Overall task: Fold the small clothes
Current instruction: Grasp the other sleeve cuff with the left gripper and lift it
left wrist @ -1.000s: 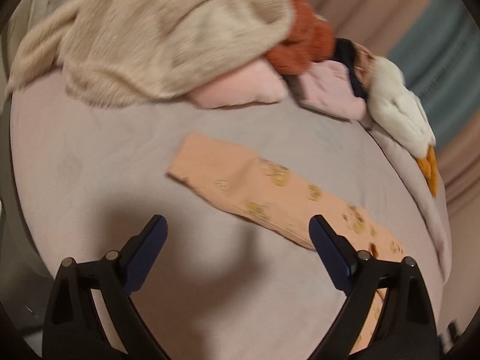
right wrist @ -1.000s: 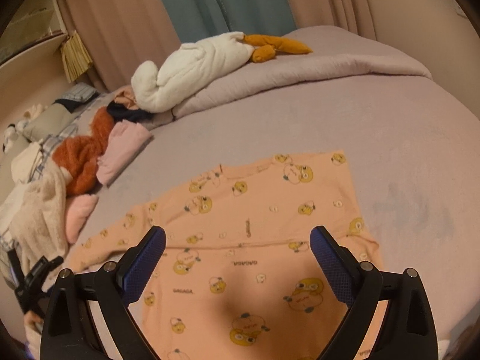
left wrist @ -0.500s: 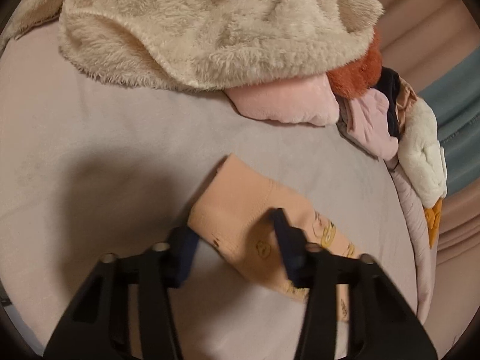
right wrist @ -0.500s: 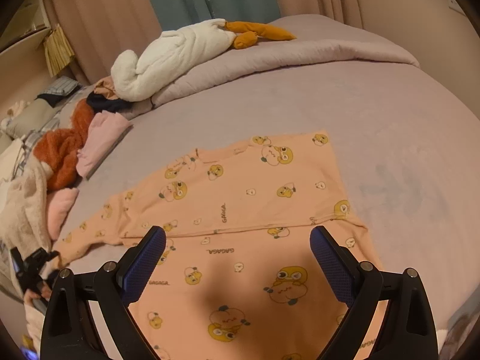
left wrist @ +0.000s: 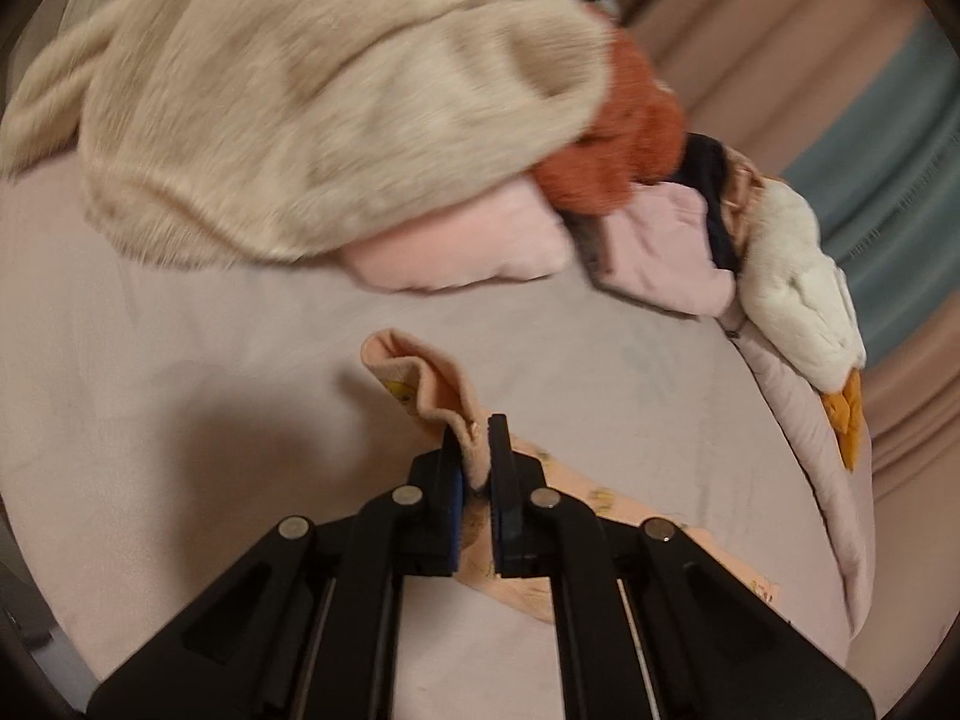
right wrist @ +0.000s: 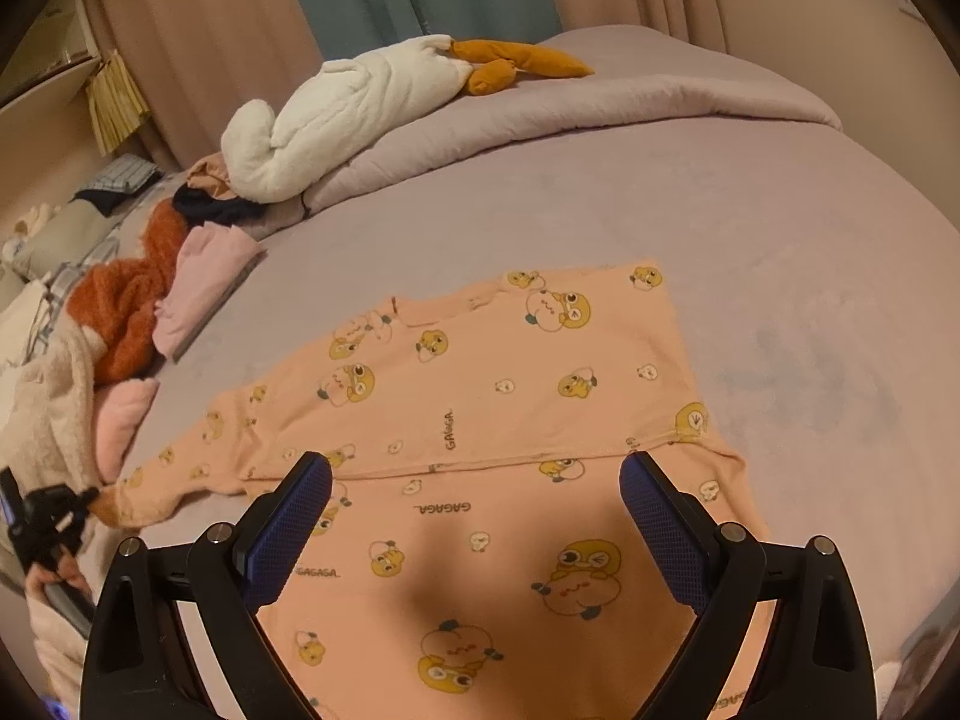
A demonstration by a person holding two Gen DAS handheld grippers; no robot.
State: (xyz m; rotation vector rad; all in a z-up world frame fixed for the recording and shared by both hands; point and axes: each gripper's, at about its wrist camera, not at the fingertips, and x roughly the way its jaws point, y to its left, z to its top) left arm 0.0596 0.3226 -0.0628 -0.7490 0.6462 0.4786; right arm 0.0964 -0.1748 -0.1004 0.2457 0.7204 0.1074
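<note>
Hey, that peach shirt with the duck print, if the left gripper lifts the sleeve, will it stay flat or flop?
Likely flop: the sleeve already curls and buckles where the left gripper pinches it. Probably light, since the shirt looks thin and lies flat. The body may drag along on the bed.

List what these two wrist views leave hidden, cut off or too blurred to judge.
- Left wrist view: the peach shirt's sleeve runs under the left gripper; the shirt body is out of frame.
- Right wrist view: the peach shirt is cut by the bottom edge and covered by the right gripper, so its lower hem is unseen.
- Left wrist view: the beige fleece is motion-blurred and covers the pile beneath.
- Right wrist view: the left gripper is tiny at the left edge.
</note>
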